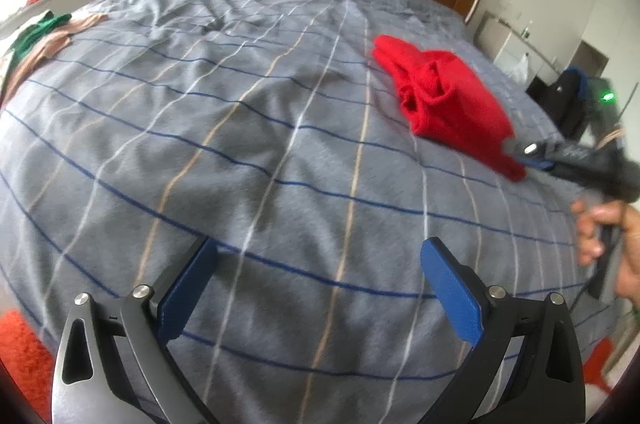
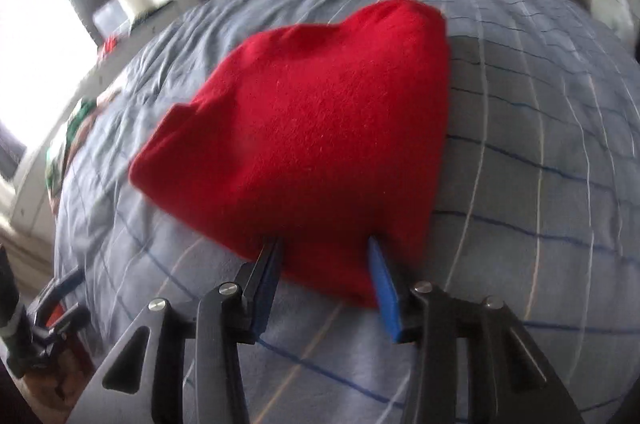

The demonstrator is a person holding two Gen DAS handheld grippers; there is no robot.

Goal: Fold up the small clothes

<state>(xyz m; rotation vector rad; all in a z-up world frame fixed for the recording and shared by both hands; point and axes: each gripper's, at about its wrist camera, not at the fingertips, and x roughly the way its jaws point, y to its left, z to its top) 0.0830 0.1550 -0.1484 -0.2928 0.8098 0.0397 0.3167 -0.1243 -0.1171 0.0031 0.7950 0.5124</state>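
Red garment (image 1: 444, 99) lies on the bed (image 1: 240, 127), right of centre, well apart from the left claw (image 1: 320, 288). It is bunched: loose folds and an opening show on its far side in the left view; from the right view its near face looks smooth, doubled over. No neat fold yet, as far as can be told.

Right claw (image 2: 324, 264) is at the garment's near edge, jaws narrowed partway, with a bit of red hem between the blue pads (image 2: 386, 288). Whether the pads pinch the cloth is unclear; motion blur.

Left claw hangs wide above bare bedding, holding nothing.

More clothes (image 1: 44, 35), green and tan, sit at the bed's far left edge, untouched.

Judgement: early stage. One item is being taken up; flattening, folding and the other clothes remain.
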